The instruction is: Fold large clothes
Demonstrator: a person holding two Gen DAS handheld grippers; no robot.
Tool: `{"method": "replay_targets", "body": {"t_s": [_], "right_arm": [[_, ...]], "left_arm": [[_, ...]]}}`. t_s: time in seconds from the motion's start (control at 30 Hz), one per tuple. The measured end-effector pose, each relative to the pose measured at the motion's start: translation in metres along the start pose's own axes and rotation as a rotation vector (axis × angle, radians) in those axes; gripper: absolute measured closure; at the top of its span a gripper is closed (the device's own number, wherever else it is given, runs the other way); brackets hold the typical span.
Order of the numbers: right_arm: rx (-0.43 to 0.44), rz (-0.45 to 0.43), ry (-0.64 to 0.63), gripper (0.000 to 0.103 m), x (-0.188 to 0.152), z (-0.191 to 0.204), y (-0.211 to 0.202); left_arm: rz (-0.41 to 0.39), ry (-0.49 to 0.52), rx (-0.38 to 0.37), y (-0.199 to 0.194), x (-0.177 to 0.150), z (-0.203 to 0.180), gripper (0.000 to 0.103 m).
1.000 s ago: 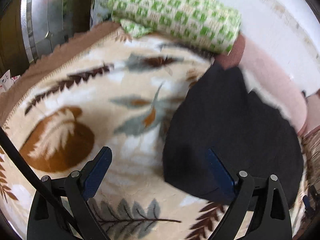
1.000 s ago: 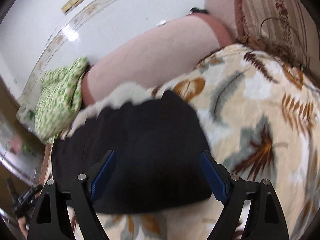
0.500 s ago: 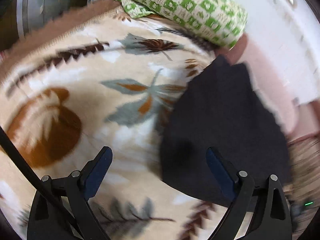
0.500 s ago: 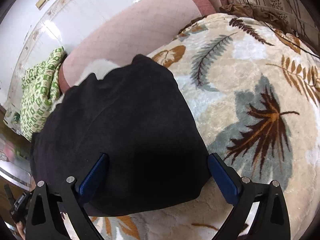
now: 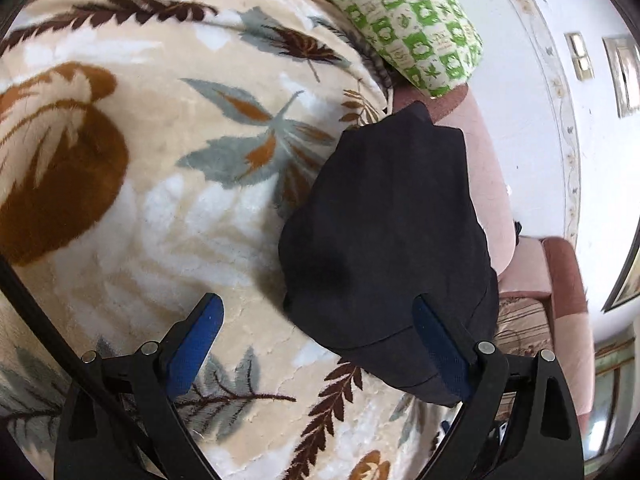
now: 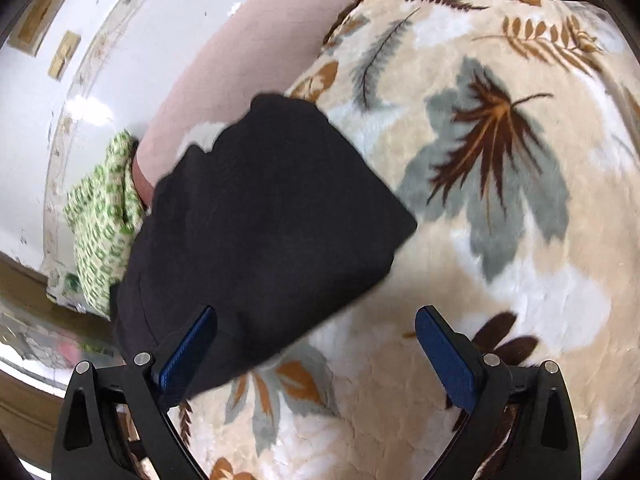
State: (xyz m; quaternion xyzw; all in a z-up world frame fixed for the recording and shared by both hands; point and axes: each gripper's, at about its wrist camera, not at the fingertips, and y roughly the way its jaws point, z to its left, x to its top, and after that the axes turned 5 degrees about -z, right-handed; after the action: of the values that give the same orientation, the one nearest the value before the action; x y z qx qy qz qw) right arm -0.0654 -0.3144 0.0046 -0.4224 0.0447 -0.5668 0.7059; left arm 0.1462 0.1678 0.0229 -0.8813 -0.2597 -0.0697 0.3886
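Leaf-patterned fleece blanket covers the bed, carrying 1 folded black garment beside 1 green checked cloth, against 1 pink headboard cushion. 2 grippers hover over the garment: left gripper and right gripper, each spread wide, holding nothing.

Black tongs, blue pads
Left tongs and right tongs: black plastic arms, silver screws; black cable beside left ones.
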Motion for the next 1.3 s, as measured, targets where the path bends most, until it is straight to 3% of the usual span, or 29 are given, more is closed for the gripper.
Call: {"method": "replay_targets", "body": {"t_s": [0.13,0.33,0.47,0.6,0.73,1.07,1.3], "right_arm": [[0.002,0.004,-0.043,0.002,-0.003,0.011,0.008],[0.004,0.025,-0.005,0.002,-0.003,0.004,0.024],[0.053,0.005,0.037,0.002,0.003,-0.005,0.026],[0.086,-0.010,0.041,0.002,0.007,-0.007,0.030],[0.115,-0.022,0.014,0.002,0.007,-0.003,0.035],[0.164,-0.033,-0.022,0.000,0.019,0.004,0.053],[0.164,-0.058,-0.076,0.000,0.022,0.012,0.064]], "left_arm": [[-0.028,0.053,0.001,0.000,0.000,-0.006,0.008],[-0.030,0.059,-0.085,0.010,0.003,-0.010,0.008],[0.002,0.033,-0.170,0.023,0.005,-0.008,0.008],[0.024,-0.025,-0.203,0.043,0.010,0.001,0.008],[0.024,0.015,-0.217,0.049,0.010,-0.007,0.008],[-0.003,0.115,-0.156,0.064,0.003,-0.027,0.006],[-0.055,0.161,-0.032,0.064,-0.007,-0.042,0.005]]}}
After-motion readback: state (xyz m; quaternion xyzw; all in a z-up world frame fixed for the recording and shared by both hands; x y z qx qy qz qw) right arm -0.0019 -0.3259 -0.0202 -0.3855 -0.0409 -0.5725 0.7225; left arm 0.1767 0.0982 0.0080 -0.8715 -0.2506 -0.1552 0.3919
